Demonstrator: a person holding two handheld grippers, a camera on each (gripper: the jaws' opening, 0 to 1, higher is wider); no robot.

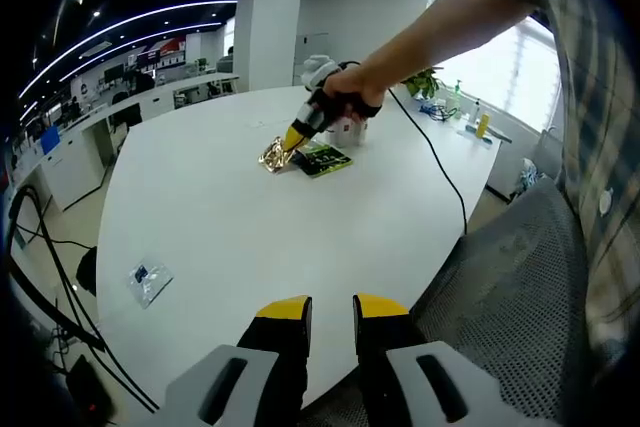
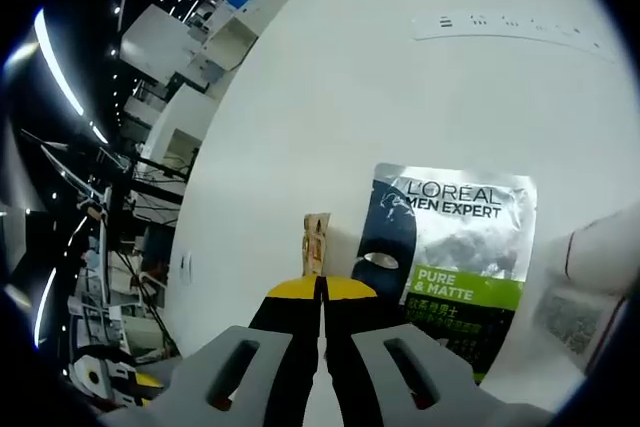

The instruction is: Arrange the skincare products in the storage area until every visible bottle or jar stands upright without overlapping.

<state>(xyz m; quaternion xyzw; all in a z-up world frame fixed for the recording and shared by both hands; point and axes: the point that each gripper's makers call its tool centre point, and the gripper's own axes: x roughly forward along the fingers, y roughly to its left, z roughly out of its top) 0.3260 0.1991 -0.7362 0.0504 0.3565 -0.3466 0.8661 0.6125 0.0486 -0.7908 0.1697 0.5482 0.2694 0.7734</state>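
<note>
On a white oval table [image 1: 250, 237] in an open office, the right gripper [image 1: 292, 139] has its yellow-tipped jaws pinched together on the edge of a small gold foil sachet [image 1: 272, 155], seen edge-on in the right gripper view [image 2: 316, 243]. Just beside it lies a flat green-and-silver L'Oreal Men Expert face-mask packet [image 2: 455, 242]. Both look light, thin and floppy, likely slick, best taken by a sealed edge. The person's bare forearm [image 1: 440, 27] reaches far across the table, wrist angled down. The left gripper [image 1: 332, 309] hangs back at the near table edge, jaws slightly apart and holding nothing. A clear plastic sachet [image 1: 148, 280] lies well apart
</note>
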